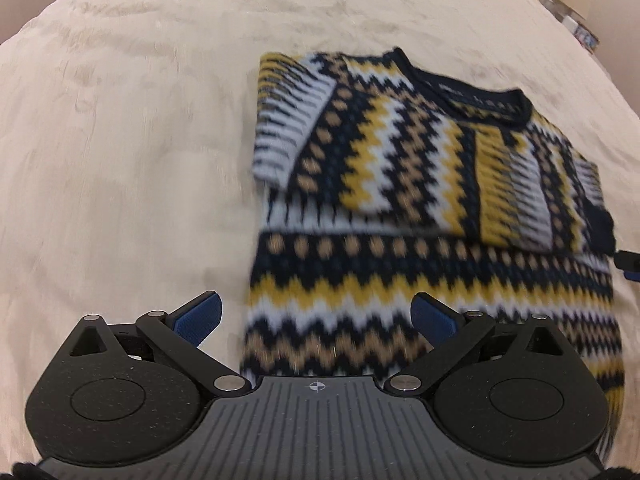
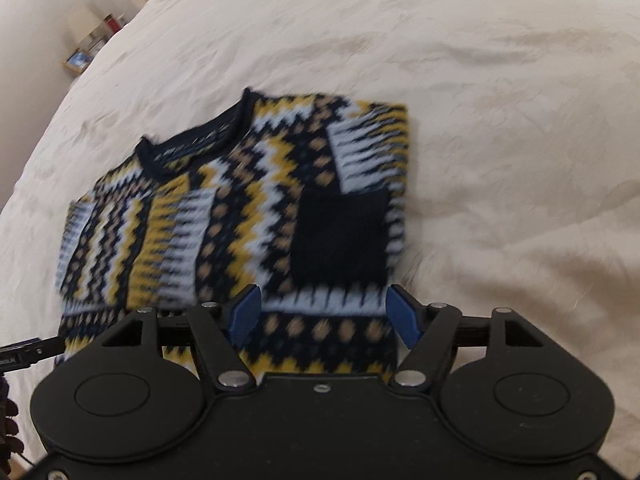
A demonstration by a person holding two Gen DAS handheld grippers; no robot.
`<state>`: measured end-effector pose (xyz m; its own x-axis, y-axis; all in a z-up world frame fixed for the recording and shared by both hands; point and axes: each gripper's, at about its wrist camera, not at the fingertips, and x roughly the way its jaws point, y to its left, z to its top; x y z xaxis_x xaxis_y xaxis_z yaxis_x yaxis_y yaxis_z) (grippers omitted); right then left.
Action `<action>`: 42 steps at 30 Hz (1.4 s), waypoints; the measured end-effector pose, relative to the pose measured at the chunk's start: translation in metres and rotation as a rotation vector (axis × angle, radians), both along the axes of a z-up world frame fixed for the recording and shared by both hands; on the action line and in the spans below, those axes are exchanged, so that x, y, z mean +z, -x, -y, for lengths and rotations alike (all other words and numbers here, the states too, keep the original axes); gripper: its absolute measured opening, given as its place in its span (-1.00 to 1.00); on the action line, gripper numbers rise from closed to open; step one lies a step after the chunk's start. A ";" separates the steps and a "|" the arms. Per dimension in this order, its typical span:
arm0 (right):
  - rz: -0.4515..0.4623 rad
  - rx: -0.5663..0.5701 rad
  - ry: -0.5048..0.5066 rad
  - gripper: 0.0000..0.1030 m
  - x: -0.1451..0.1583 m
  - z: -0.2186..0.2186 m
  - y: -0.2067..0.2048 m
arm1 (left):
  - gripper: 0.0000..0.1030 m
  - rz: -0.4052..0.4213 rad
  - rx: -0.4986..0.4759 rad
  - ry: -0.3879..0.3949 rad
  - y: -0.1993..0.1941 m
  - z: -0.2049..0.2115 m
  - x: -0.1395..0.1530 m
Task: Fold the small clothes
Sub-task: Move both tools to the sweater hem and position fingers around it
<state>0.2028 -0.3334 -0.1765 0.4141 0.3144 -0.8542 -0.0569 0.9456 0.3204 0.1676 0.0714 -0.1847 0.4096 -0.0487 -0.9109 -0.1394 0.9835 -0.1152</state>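
Observation:
A small knitted sweater (image 1: 420, 200) in navy, yellow, tan and white zigzags lies flat on the cream bedspread (image 1: 120, 140), both sleeves folded in over the chest, collar at the far end. My left gripper (image 1: 316, 316) is open and empty, hovering over the sweater's lower left hem. The sweater also shows in the right wrist view (image 2: 248, 208), with a navy cuff (image 2: 340, 236) lying on its right side. My right gripper (image 2: 322, 312) is open and empty over the lower right part. The right gripper's tip (image 1: 628, 266) shows at the sweater's right edge in the left wrist view.
The cream bedspread (image 2: 480, 120) spreads wide around the sweater. Boxes and clutter (image 1: 576, 12) sit beyond the bed's far right. A shelf with a framed picture (image 2: 78, 60) stands past the bed's left edge.

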 end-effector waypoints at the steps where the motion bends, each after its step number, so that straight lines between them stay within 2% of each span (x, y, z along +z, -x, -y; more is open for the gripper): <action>1: -0.002 0.015 0.000 0.40 0.000 -0.002 0.005 | 0.99 -0.004 -0.003 0.000 0.005 0.002 0.000; 11: -0.062 0.145 -0.007 0.42 -0.005 -0.002 0.066 | 0.99 -0.048 -0.022 -0.004 0.064 0.021 -0.001; 23: -0.123 0.337 0.014 0.50 -0.017 -0.003 0.123 | 0.99 -0.124 -0.014 -0.014 0.117 0.038 -0.019; 28: -0.127 0.370 -0.005 0.50 -0.018 0.001 0.132 | 0.99 -0.147 0.010 -0.014 0.134 0.041 -0.027; 33: -0.131 0.395 -0.006 0.51 -0.019 0.006 0.141 | 0.99 -0.172 -0.028 -0.036 0.144 0.049 -0.037; 42: -0.164 0.326 -0.019 0.51 -0.023 0.012 0.172 | 0.99 -0.172 -0.063 0.002 0.143 0.047 -0.047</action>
